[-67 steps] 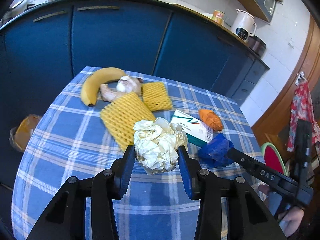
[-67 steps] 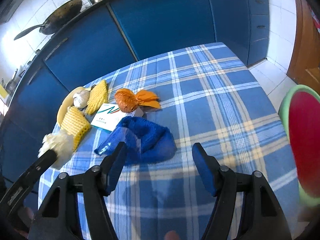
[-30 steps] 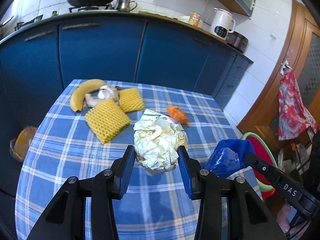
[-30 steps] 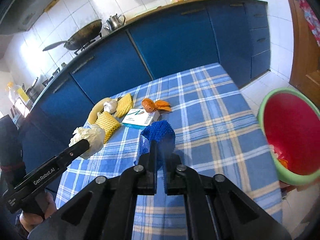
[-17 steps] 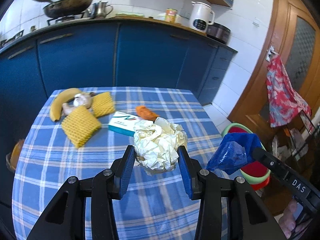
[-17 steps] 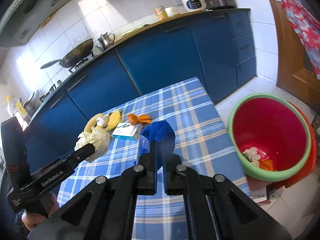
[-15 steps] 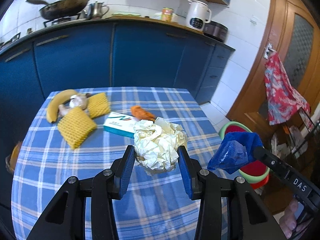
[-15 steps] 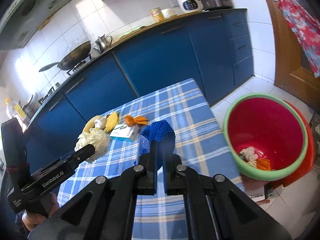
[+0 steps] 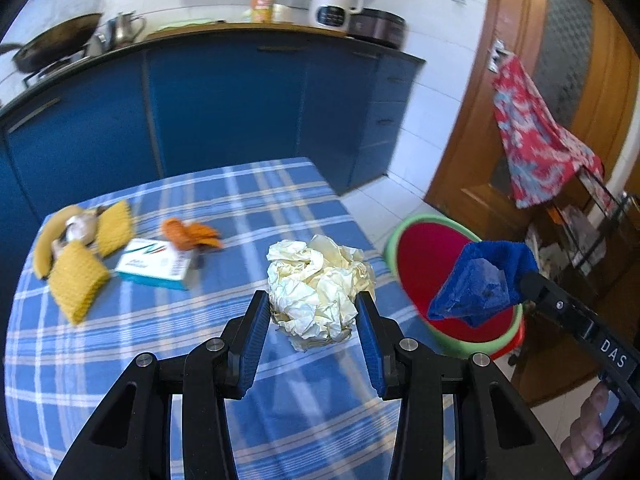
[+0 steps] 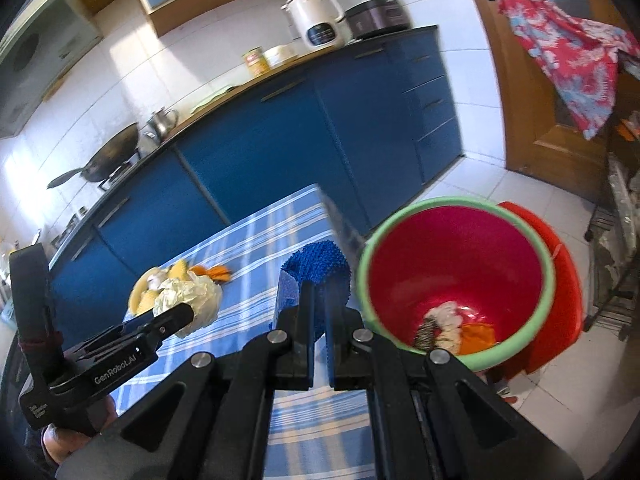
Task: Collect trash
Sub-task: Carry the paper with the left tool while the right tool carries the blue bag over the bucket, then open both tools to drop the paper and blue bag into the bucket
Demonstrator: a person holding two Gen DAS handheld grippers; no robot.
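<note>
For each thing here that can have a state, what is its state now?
Left gripper: shut on the paper ball, held above the table.
Right gripper: shut on the blue net.
Bin: uncovered, some trash at the bottom.
Box: lying flat on the table.
Banana: unpeeled.

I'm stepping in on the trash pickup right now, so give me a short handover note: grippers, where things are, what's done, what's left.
Left gripper: shut on the crumpled paper ball, held above the checked table.
Right gripper: shut on the blue mesh wad, beside the red bin's green rim, not yet over the opening.
Done: some scraps already lie in the bin's bottom.
Left: drop both loads in the bin. On the table remain the orange wrapper, small box and yellow foam nets, next to a banana.
</note>
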